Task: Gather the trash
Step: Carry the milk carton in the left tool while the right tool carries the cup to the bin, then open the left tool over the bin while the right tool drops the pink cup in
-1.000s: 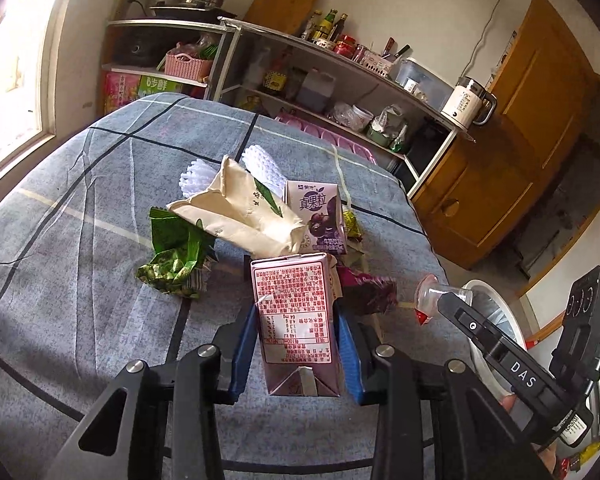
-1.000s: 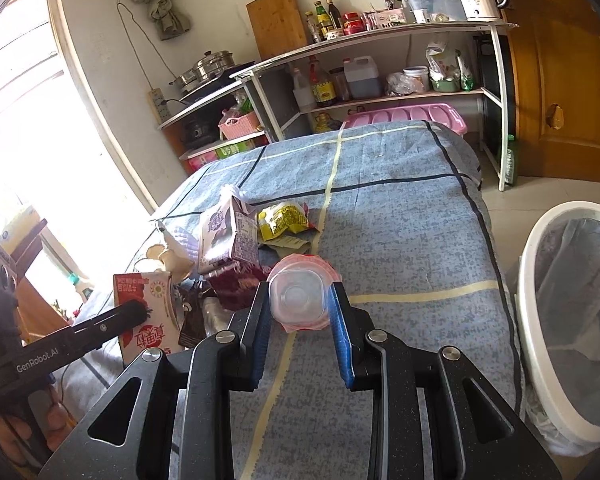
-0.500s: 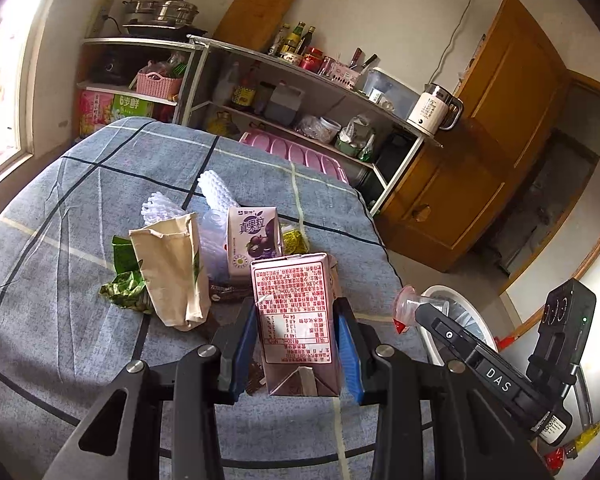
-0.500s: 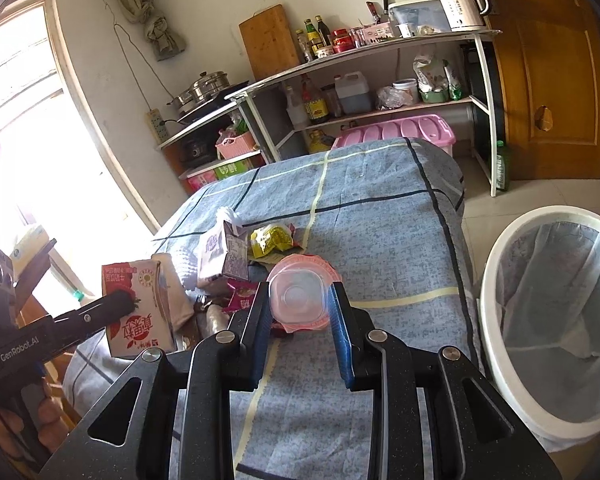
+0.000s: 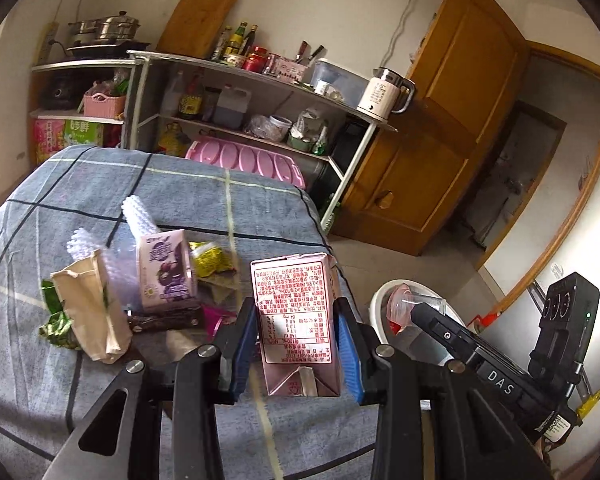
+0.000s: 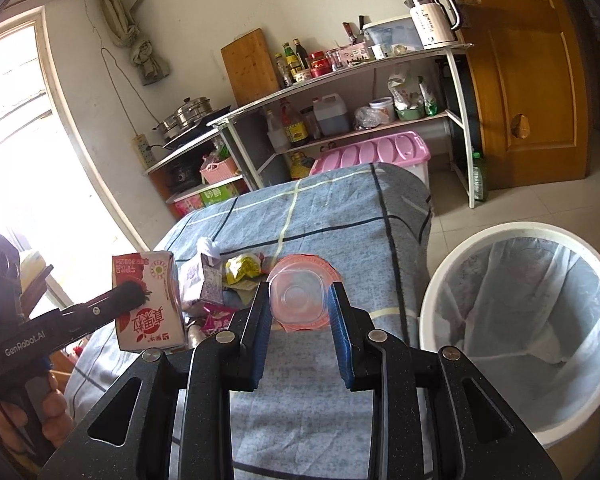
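Now carrying both catches toward the white lined bin. Left gripper fingers clamped on a pink milk carton, right gripper fingers clamped on a clear plastic cup. Next: over the rim, then release. Purple carton, paper bag, wrappers left on the desk.

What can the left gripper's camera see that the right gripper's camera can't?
Only the left wrist view shows the beige paper bag, the green wrapper beside it, and the dark doorway.

Only the right wrist view shows the bright window, the cloth hanging on the wall, and inside the white trash bin.

Both show the pink milk carton clamped in the left gripper, the plastic cup clamped in the right gripper, the purple carton and the kettle.
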Demonstrator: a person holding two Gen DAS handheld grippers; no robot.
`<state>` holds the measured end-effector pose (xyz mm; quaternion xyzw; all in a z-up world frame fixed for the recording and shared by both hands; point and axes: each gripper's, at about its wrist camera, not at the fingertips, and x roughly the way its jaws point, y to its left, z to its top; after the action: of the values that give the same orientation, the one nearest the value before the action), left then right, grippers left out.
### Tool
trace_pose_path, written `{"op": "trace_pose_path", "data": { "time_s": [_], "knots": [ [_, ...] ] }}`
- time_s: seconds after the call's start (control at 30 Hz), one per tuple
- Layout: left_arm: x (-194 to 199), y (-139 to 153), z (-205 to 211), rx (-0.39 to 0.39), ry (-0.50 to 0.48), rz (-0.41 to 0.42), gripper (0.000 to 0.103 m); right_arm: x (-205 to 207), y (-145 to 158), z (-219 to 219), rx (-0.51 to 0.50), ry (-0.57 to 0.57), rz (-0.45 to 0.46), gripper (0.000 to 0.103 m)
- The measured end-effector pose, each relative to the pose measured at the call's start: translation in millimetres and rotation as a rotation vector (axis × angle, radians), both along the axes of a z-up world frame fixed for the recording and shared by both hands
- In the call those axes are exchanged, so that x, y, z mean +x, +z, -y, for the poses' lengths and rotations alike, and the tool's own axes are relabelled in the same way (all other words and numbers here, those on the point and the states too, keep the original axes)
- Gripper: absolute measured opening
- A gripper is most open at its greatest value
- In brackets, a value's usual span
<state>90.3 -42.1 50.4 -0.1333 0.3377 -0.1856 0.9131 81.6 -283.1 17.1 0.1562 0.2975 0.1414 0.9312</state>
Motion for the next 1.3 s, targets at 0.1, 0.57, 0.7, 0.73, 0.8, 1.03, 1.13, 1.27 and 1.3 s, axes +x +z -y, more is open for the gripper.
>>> {"op": "trace_pose_path", "data": {
  "time_s": [0.1, 0.57, 0.7, 0.73, 0.8, 1.03, 1.13, 1.27, 1.3],
  "knots": [
    [9.3, -0.8, 30.2, 0.013, -0.066, -0.003, 0.038, -4.9, 3.4, 20.0, -0.011, -0.042, 0.004, 0.029],
    [38.2, -18.5, 153.2, 0.043, -0.31, -0.048, 0.038, -14.8, -5.1, 124.4, -0.062, -0.254, -0.055, 0.029],
    [41.6, -28.3, 179.0, 0.053, -0.343, -0.076, 0.038, -15.6, -17.8, 145.9, -0.062, -0.29, -0.094, 0.029],
    [42.9, -31.0, 185.2, 0.059, -0.351, -0.084, 0.038, -14.8, -21.4, 149.9, -0.063, -0.295, -0.106, 0.029],
    [43.7, -36.7, 196.3, 0.082, -0.369, -0.091, 0.038, -13.3, -28.3, 155.1, -0.069, -0.302, -0.126, 0.029],
    [47.9, -62.6, 217.5, 0.111, -0.389, -0.148, 0.038, -6.0, -55.1, 166.4, -0.102, -0.315, -0.21, 0.03],
    [53.3, -70.5, 222.0, 0.114, -0.39, -0.177, 0.038, -2.6, -63.6, 165.0, -0.13, -0.312, -0.242, 0.03],
    [57.8, -76.0, 220.4, 0.118, -0.39, -0.192, 0.039, -1.0, -70.6, 167.2, -0.138, -0.312, -0.268, 0.039],
    [58.4, -76.7, 219.9, 0.121, -0.387, -0.19, 0.039, -1.1, -71.3, 167.5, -0.133, -0.311, -0.269, 0.049]
  ]
}}
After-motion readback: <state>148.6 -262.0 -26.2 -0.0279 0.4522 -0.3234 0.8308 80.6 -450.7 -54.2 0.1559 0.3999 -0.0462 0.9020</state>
